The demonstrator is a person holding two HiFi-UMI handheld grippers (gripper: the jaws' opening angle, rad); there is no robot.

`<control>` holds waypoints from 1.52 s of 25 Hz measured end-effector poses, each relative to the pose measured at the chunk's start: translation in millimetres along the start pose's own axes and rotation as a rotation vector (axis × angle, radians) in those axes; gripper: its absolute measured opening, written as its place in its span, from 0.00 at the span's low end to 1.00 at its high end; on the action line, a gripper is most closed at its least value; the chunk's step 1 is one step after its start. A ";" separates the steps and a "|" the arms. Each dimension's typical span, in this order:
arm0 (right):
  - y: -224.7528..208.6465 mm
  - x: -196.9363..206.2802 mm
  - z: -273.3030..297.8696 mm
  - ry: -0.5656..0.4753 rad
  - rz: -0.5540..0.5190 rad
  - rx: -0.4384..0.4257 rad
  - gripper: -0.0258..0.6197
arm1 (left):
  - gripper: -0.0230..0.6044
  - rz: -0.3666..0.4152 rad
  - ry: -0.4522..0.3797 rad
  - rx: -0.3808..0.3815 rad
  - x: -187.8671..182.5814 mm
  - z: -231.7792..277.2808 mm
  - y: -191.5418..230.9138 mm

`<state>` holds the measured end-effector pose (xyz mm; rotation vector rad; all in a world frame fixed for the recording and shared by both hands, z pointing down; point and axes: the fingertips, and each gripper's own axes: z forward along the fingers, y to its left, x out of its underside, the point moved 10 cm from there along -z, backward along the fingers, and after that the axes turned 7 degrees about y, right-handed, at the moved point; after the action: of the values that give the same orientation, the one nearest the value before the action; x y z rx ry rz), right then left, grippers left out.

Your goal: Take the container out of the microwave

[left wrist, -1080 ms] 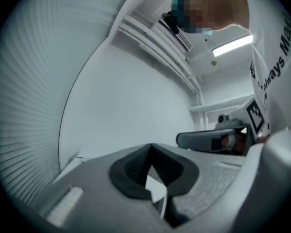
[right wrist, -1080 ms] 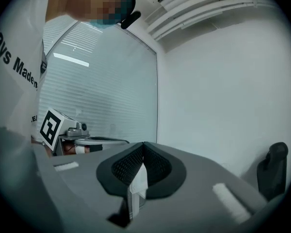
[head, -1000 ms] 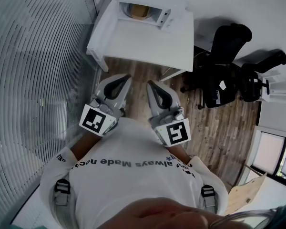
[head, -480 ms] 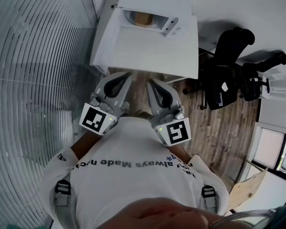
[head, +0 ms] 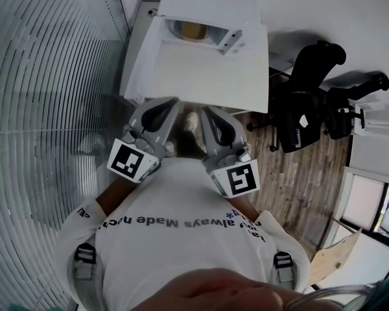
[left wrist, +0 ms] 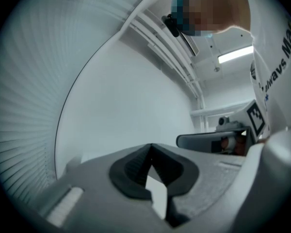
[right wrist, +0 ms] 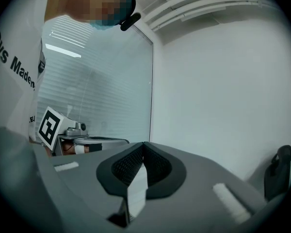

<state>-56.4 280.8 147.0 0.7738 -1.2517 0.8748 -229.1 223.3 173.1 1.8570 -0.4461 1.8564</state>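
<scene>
A white microwave [head: 211, 5] stands at the far end of a white table [head: 194, 76]. A tan container [head: 193, 30] shows inside its front; I cannot tell how the door stands. My left gripper [head: 170, 103] and right gripper [head: 207, 113] are held side by side in front of my chest, tips at the table's near edge, well short of the microwave. Both are shut with nothing between the jaws: the tips meet in the left gripper view [left wrist: 151, 146] and in the right gripper view [right wrist: 143, 144]. Those two views show only white wall, not the microwave.
A glass wall with blinds [head: 45, 109] runs along the left. Black office chairs [head: 311, 89] stand on the wooden floor [head: 298, 173] to the right of the table. The right gripper view catches a chair back [right wrist: 280, 169] at its right edge.
The table and microwave have drawn closer in the head view; the table edge now reaches the gripper tips. Both grippers keep the same shut pose before my chest.
</scene>
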 end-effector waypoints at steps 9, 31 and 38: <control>-60.2 5.8 23.2 -0.013 0.003 0.004 0.04 | 0.04 -0.007 0.013 0.001 5.6 61.2 16.2; -248.0 -9.1 70.5 -0.037 -0.004 -0.079 0.04 | 0.04 0.018 -0.007 -0.070 -17.2 241.0 41.0; -269.4 -2.2 86.1 -0.031 0.004 -0.090 0.04 | 0.04 0.009 0.016 -0.071 -10.3 263.0 48.8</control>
<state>141.6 78.9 152.6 0.7158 -1.3116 0.8072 -34.9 39.1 175.5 1.7955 -0.5092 1.8364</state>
